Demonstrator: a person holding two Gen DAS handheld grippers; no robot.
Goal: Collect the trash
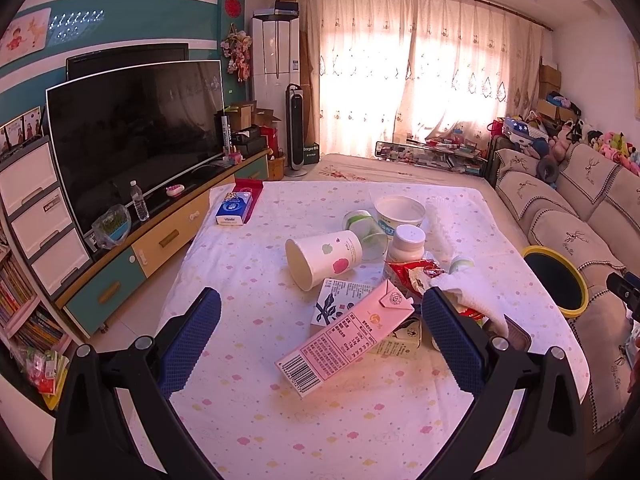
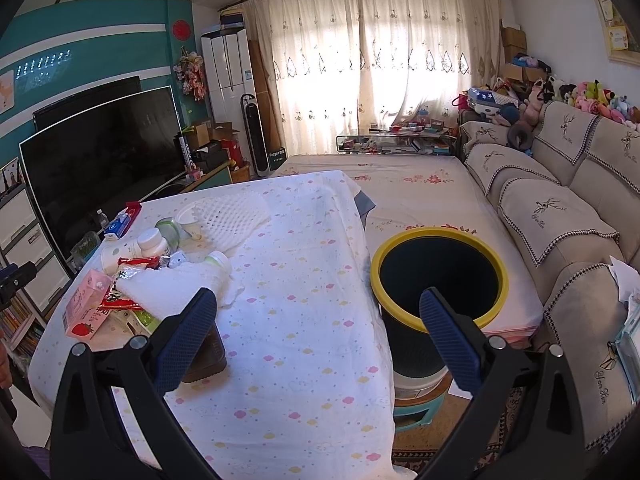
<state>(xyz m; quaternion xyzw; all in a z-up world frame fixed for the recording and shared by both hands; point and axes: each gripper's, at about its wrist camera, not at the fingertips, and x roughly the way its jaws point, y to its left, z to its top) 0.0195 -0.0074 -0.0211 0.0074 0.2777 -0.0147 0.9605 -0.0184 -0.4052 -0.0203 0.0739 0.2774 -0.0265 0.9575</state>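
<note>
Left wrist view: left gripper (image 1: pixel 320 328) spread wide over a pink milk carton (image 1: pixel 345 340) lying flat on the table (image 1: pixel 360 432); likely light, crushable (pinch its long sides). Right wrist view: right gripper (image 2: pixel 318 326) spread, empty, near the yellow-rimmed bin (image 2: pixel 439 276).

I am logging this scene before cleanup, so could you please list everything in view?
pink carton: 1, pink, near table edge, lying flat
paper cup: 1, white, tipped over mid-table
white tub: 1, far side of pile
white bottle: 1, upright in pile
red wrapper: 1, in pile
white cloth: 1, over pile
tissue pack: 1, blue, far left corner
trash bin: 1, dark, yellow rim, beside table
television: 1, black, left
sofa: 1, beige, right
left gripper: open, over carton
right gripper: open, near bin
</note>
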